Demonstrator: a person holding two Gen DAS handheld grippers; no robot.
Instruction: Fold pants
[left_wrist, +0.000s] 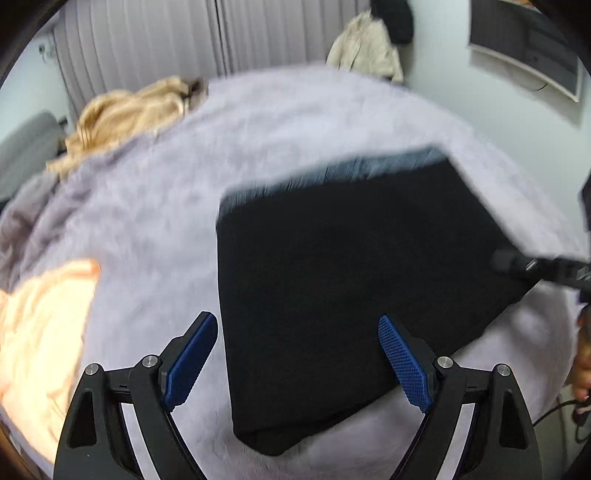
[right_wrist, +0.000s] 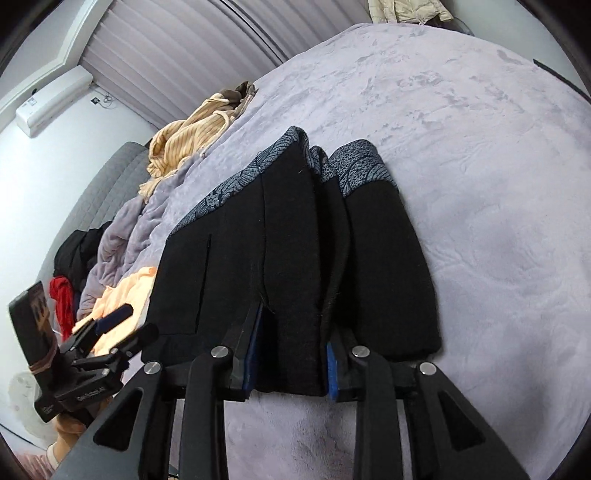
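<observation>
Black pants (left_wrist: 351, 277) with a grey-blue patterned waistband (right_wrist: 354, 166) lie folded on the lilac blanket (left_wrist: 295, 122). My left gripper (left_wrist: 295, 319) hovers over their near corner, its blue pads (left_wrist: 402, 362) wide apart and nothing between them. In the right wrist view the left gripper (right_wrist: 135, 323) stands open beside the pants' left edge. My right gripper (right_wrist: 293, 321) is shut on a raised fold of the pants (right_wrist: 288, 229) at their near edge, and the cloth fills the gap between its pads. In the left wrist view it appears blurred at the right edge (left_wrist: 517, 262).
A tan ribbed garment (right_wrist: 192, 136) lies at the blanket's (right_wrist: 480, 184) far left and a peach garment (left_wrist: 40, 332) at the near left. Black and red clothes (right_wrist: 70, 266) are heaped by a grey headboard (right_wrist: 99, 188). A beige jacket (left_wrist: 365, 48) hangs beyond the bed. A hand (left_wrist: 583, 369) shows at the right.
</observation>
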